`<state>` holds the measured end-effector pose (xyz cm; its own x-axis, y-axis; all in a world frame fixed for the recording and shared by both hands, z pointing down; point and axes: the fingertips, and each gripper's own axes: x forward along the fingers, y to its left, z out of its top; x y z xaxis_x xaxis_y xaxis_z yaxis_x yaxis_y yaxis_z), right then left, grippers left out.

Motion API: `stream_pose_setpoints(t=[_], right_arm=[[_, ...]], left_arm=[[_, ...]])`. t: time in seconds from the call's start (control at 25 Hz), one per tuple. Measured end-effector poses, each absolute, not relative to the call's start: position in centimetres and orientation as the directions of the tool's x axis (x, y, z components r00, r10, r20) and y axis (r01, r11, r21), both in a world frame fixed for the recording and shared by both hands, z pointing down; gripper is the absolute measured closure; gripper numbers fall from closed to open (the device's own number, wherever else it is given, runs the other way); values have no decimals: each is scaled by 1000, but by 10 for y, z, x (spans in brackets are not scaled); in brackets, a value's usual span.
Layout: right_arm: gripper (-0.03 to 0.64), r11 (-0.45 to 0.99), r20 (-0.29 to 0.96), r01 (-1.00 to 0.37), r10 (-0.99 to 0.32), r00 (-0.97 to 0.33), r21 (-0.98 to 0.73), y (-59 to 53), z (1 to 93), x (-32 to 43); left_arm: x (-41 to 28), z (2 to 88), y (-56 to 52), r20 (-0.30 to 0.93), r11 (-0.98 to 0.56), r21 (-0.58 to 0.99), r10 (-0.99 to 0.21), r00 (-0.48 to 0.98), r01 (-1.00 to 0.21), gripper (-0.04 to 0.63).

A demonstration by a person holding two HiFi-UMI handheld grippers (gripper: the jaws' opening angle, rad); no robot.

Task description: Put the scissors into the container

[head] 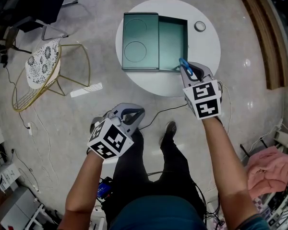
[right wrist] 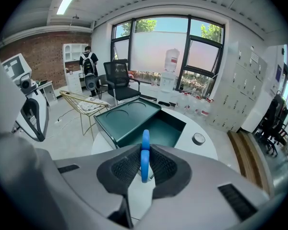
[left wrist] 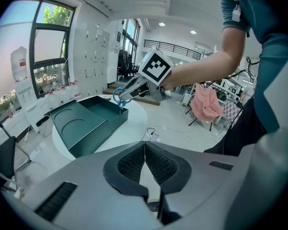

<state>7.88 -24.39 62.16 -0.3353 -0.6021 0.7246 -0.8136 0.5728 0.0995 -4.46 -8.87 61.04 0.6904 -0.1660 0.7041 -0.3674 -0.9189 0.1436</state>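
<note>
One round white table [head: 206, 47] carries the job, and on it sits the dark green container [head: 172, 44]. Its right half is an open compartment, and its left half is a flat panel with two circular recesses.

Your right gripper [head: 186, 71] is at the container's near right corner, and its jaws are clamped on the blue scissors [head: 184, 63]. The blue handle stands upright between the pads and pokes out past the jaw tips, roughly above the rim there.

Carry the scissors forward over the rim until they are clearly above the open compartment's floor, not above the wall. Lower them before you part the jaws, so they settle instead of dropping and bouncing out. Stay off the recessed panel on the left.

Your left gripper [head: 129, 114] hangs low over the floor, well apart from the table, with its jaws pressed together on nothing. It can stay out of the way.

Steer clear of the small round knob-like object [head: 199, 26] on the table beyond the container.
</note>
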Motion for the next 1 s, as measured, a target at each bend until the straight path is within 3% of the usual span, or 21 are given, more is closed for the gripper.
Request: stream_pose_setpoints(t=[1.0], right_arm=[[548,567,705,-818,-619,-346,96,-252,625,82]], left_arm=[[-30,628,-93,712,-927,168,-120,692,-334,577]])
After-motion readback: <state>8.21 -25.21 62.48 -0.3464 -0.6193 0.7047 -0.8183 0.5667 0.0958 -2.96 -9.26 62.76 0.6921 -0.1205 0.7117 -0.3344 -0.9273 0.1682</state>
